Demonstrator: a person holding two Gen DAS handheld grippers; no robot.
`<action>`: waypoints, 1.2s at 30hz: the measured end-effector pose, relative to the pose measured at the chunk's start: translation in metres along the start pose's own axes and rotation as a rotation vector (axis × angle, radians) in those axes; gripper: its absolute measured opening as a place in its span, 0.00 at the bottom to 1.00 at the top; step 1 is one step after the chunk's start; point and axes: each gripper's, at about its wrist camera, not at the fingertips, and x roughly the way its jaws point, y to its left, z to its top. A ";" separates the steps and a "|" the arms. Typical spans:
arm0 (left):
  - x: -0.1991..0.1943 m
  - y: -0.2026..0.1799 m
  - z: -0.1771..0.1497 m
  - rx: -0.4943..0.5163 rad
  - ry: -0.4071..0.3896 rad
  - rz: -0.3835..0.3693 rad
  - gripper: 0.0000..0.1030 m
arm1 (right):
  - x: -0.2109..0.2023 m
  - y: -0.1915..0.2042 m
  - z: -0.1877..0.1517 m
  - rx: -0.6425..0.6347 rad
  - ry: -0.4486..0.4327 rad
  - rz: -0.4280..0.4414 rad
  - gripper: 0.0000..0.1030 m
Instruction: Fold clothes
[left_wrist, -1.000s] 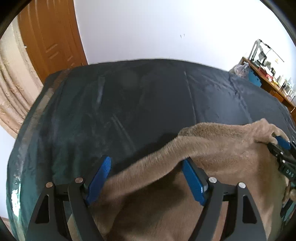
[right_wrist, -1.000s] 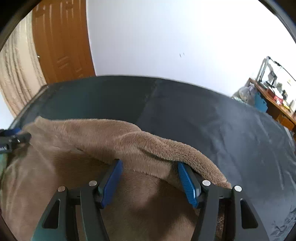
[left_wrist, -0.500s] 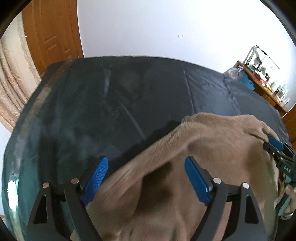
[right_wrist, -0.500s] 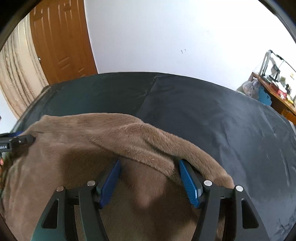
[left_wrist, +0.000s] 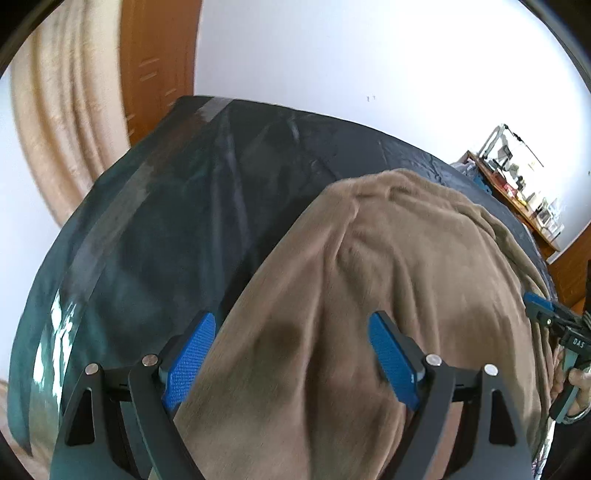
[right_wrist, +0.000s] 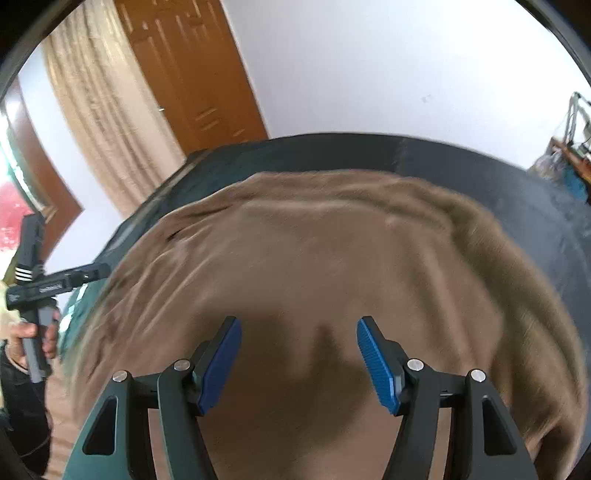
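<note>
garment: brown fleece (left_wrist: 388, 280) spread on dark bed cover (left_wrist: 177, 229) | left hand-held gripper (left_wrist: 295, 354): apart, above fleece | right hand-held gripper (right_wrist: 299, 350): apart, above fleece

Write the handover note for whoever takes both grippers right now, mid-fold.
Left gripper: jaws wide apart over the brown fleece garment, pads not pressing it; nothing held.
Right gripper: jaws apart above the same fleece, pads clear of it; nothing held.
Garment: lies heaped on the dark sheet of the bed, wrinkled, with a rounded far edge.
Done: looks like one fold is laid over, though the layers are hard to make out through blur.
Left: smooth the wrinkles, then probably fold again into a smaller stack.
</note>
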 end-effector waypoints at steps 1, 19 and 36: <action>-0.005 0.005 -0.010 -0.019 -0.004 0.001 0.86 | -0.002 0.006 -0.010 0.003 0.003 0.019 0.65; -0.043 0.070 -0.113 -0.093 -0.067 -0.023 0.86 | 0.019 0.050 -0.092 -0.020 -0.012 -0.008 0.65; -0.045 0.042 -0.122 0.050 -0.073 -0.035 0.11 | 0.022 0.050 -0.093 -0.036 -0.028 0.026 0.76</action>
